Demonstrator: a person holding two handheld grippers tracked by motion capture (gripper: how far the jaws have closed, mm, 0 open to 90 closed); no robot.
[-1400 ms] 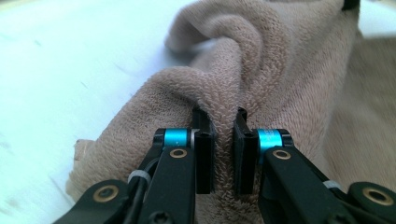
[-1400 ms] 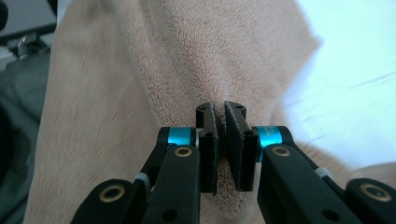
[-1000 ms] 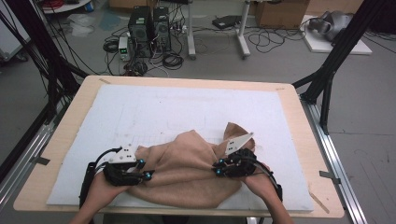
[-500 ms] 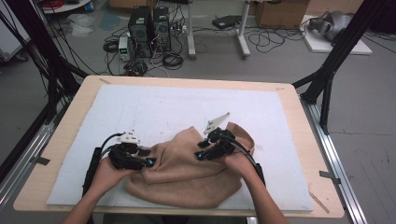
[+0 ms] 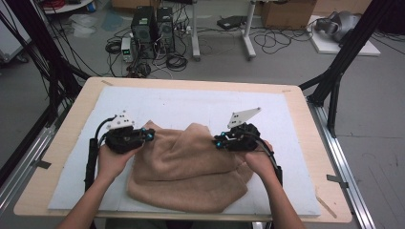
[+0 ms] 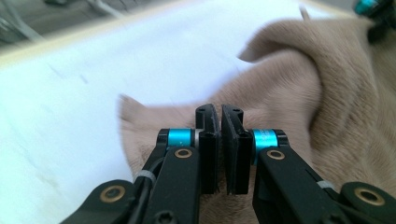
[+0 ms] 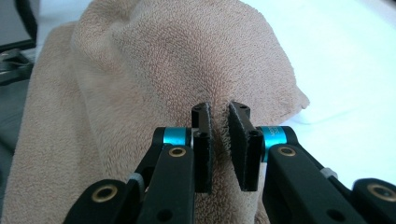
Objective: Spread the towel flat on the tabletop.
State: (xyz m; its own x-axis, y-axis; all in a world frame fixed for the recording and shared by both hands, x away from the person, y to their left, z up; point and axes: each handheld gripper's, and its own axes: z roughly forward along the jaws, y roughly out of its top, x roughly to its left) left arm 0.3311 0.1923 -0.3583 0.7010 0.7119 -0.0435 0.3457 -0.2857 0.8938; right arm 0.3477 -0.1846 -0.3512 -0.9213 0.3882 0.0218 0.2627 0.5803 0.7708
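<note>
Cables, computer boxes and black frame poles fill the grey floor [image 5: 372, 119] behind the wooden counter [image 5: 305, 114], which carries a white mat [image 5: 191, 107]. On this mat, near the front edge, lies a crumpled beige towel [image 5: 191, 171]. At the towel's left edge, the left gripper [image 6: 219, 140] has just been closing; its fingers [image 6: 208, 149] are pressed almost together and pinch a thin fold of the fabric. At the towel's right edge, the right gripper [image 7: 226, 144] has also just been closing, and its fingers [image 7: 243, 149] pinch a raised ridge of the towel between the pads.
</note>
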